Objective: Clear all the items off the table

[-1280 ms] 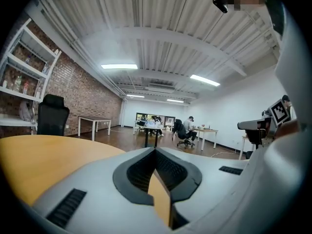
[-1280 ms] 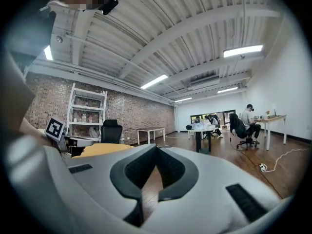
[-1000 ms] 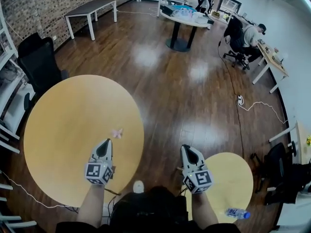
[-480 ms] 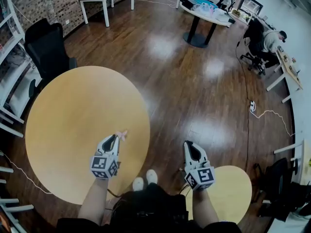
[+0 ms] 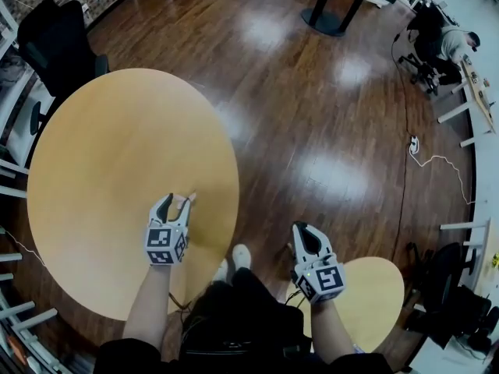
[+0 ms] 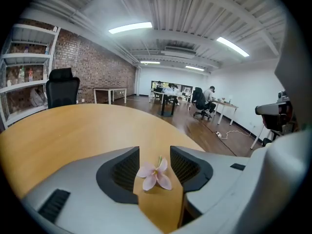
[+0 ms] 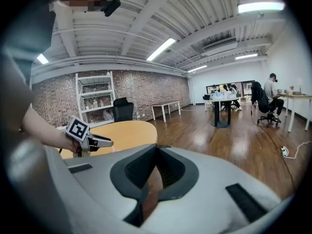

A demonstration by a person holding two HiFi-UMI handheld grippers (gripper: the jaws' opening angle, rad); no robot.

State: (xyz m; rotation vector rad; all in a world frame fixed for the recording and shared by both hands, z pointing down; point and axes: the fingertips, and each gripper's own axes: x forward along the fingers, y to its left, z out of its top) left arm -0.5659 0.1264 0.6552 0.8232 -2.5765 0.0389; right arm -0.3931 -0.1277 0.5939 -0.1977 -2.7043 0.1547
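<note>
A small pink flower (image 6: 154, 173) lies near the right edge of the big round wooden table (image 5: 101, 154). My left gripper (image 5: 176, 202) is low over the table with the flower (image 5: 189, 198) at its tips. In the left gripper view the jaws are opening, and the flower lies loose on the tabletop (image 6: 73, 130) between the two dark pads (image 6: 124, 172), touching neither. My right gripper (image 5: 302, 232) hangs over the wooden floor beside the table, jaws together and holding nothing. The right gripper view shows the left gripper (image 7: 90, 141) off to the left.
A smaller round table (image 5: 374, 287) stands at my right. A black office chair (image 5: 54, 37) and white shelving stand behind the big table at left. A person sits at a desk (image 5: 452, 41) far right. A cable with a power strip (image 5: 414, 142) lies on the floor.
My left gripper went forward to the flower and its jaws, shut before, have spread on either side of it. The head view has moved closer over the table. The right gripper kept its place.
</note>
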